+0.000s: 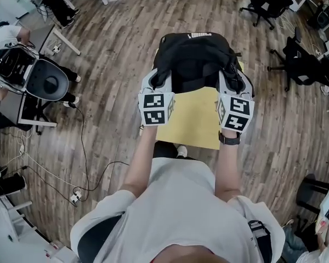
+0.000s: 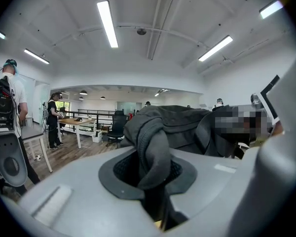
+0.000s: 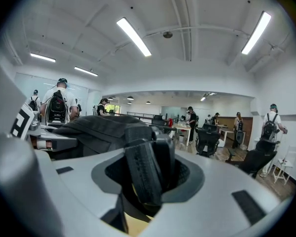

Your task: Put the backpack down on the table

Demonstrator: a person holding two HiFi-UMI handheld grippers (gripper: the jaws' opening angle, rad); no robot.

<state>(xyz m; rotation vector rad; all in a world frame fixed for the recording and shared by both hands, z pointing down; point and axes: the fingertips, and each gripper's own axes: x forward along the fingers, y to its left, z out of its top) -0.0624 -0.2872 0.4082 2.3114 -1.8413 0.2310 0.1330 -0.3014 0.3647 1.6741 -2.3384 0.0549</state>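
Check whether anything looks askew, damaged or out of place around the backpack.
Nothing stands out. The backpack sits evenly between the left gripper and the right gripper, each shut on part of it, at the far end of the yellow table.

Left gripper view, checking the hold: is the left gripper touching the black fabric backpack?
Touching. The left gripper view shows the left gripper closed on a fold of the black fabric backpack, pinched between its jaws.

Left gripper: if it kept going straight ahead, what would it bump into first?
The backpack. The left gripper is shut on its strap, and the bag's body sits right ahead, though how close is hard to judge.
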